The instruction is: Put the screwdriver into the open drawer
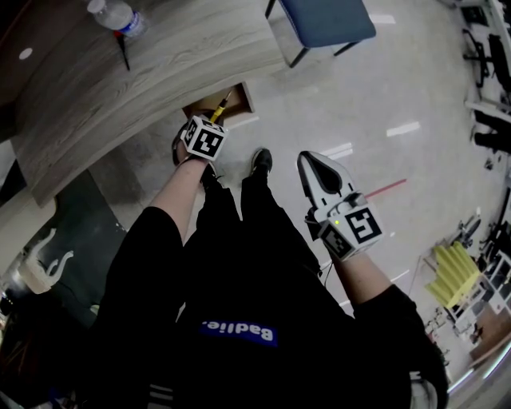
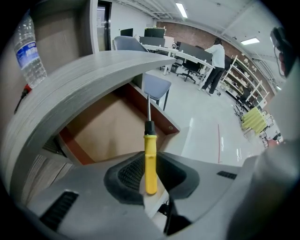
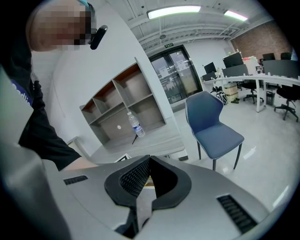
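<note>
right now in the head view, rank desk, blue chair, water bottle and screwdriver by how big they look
desk
blue chair
water bottle
screwdriver
The screwdriver is partly hidden by the left hand-held gripper.

I see the drawer (image 2: 108,129) pulled out from under the desk top (image 2: 70,89). Its brown bottom is bare, so there is room inside. The desk top hangs over the inner part like a roof, so only the outer part is open from above. The floor (image 2: 206,131) beside it is free. A blue chair (image 2: 154,86) stands farther off, past the drawer.
</note>
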Motion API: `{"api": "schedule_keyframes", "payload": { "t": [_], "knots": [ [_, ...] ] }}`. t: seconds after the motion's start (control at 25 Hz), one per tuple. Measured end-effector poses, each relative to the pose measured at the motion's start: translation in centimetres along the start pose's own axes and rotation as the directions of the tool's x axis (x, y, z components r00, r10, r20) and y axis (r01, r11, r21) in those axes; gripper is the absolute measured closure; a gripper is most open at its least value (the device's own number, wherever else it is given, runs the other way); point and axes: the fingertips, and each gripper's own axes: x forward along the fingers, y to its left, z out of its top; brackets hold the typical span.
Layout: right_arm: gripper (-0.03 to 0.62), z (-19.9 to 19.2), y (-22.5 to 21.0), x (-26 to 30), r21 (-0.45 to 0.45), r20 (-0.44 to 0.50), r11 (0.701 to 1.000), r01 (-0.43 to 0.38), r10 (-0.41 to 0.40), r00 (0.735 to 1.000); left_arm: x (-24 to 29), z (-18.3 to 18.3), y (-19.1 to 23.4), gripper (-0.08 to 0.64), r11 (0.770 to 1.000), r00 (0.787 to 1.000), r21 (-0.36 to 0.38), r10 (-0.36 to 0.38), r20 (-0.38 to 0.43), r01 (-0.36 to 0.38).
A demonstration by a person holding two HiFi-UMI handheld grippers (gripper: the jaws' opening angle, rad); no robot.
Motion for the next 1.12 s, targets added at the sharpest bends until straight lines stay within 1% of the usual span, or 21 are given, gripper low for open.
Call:
{"api": "schedule_keyframes", "payload": {
  "t": [0.08, 0.2, 0.32, 0.44, 0.56, 0.76, 1.12],
  "knots": [
    [0.563, -0.6, -0.4, -0.5, 0.022, -0.016, 1.0, 0.013, -0.013, 1.0, 0.3, 0.0, -0.1, 0.486, 1.0, 1.0, 0.001, -0.008, -0.014, 0.008],
    [0.563, -1.2, -0.9, -0.9, 0.033, -0.024, 0.999, 0.023, -0.022, 0.999, 0.9, 0.1, 0.3, 0.486, 1.0, 1.0, -0.003, -0.005, -0.026, 0.005],
    [0.563, -0.9, -1.0, -1.0, 0.031, -0.002, 0.999, 0.016, -0.016, 1.0, 1.4, 0.3, 0.7, 0.486, 1.0, 0.999, -0.001, 0.009, -0.038, -0.009],
    [0.563, -0.8, -1.6, -1.1, 0.04, 0.0, 0.999, 0.023, -0.023, 1.0, 2.1, 0.2, 1.0, 0.486, 1.0, 0.998, 0.008, 0.025, -0.062, -0.025],
    [0.563, -0.7, -2.1, -1.4, 0.049, -0.012, 0.998, 0.032, -0.032, 0.999, 2.8, 0.1, 1.4, 0.486, 0.999, 0.996, -0.012, 0.035, -0.077, -0.036],
    [0.563, -0.1, -2.5, -1.6, 0.021, -0.005, 0.999, 0.032, -0.032, 0.999, 3.6, 0.5, 1.6, 0.486, 0.998, 0.995, -0.04, 0.039, -0.093, -0.043],
    [0.563, 0.7, -2.1, -1.0, 0.003, -0.009, 1.0, 0.003, -0.003, 1.0, 5.0, 1.7, 1.4, 0.485, 0.995, 0.995, -0.077, 0.062, -0.08, -0.068]
  ]
}}
